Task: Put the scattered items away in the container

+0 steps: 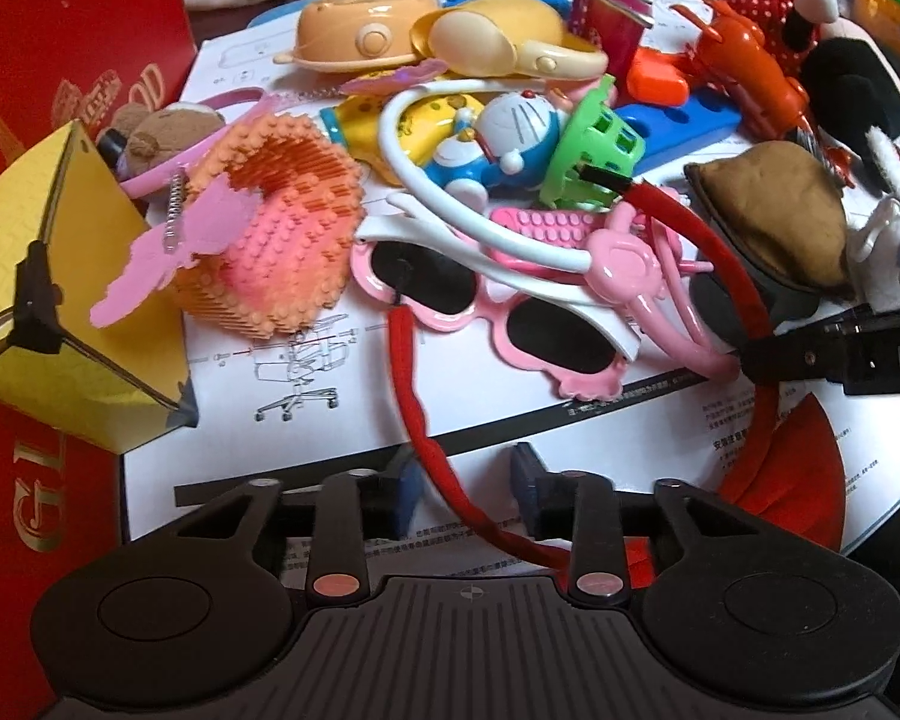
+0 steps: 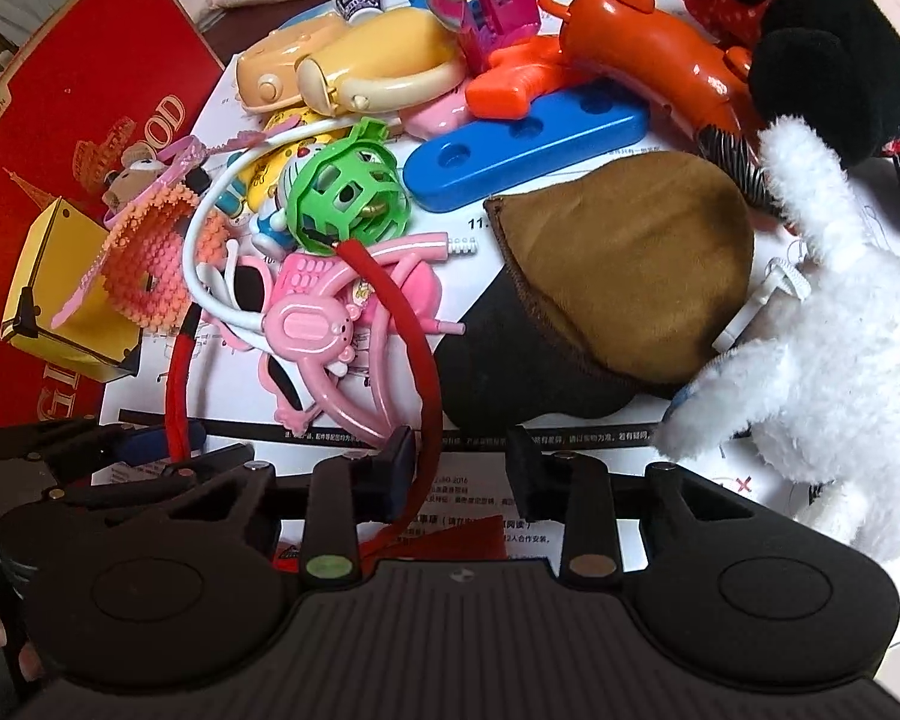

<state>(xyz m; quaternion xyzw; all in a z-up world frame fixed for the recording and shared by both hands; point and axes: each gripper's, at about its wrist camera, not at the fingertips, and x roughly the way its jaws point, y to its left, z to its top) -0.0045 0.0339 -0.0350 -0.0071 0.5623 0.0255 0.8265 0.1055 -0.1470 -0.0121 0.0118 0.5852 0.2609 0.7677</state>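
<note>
Red box [image 1: 60,60]: big and flat, at the far left, beside the paper.
Yellow box [image 1: 60,276]: small, resting on the red box at the paper's left edge.
Bear [image 1: 156,132]: small and brown, just behind the yellow box.
Orange ring [image 1: 282,228]: bumpy, orange and pink, touching the yellow box, with a pink butterfly on its left side.
Paper [image 1: 306,372]: a big white sheet with chair drawings. All the toys lie on it.
Left claw [image 1: 465,480]: open and pointing down at the paper. The red band runs between its two pads, near the left pad, but the pads do not squeeze it.
Red band [image 1: 414,378]: a thin red hoop lying at the front of the toy pile. One end is under the glasses, the other is by the green ball. Each side of it sits inside one claw. It is not in any box.
Glasses [image 1: 492,312]: pink with dark lenses, lying flat in the middle of the hoop.
Blue cat [image 1: 504,144]: lying behind the glasses, under a white hoop.
Green ball [image 1: 600,150]: a cage ball, touching the blue cat.
Right claw [image 2: 461,456]: open. The red band passes just beside its left pad, with a gap to the right pad.
Brown pillow [image 2: 624,276]: soft, to the right of the red band.
White plush [image 2: 810,324]: fluffy, at the far right, touching the brown pillow.
</note>
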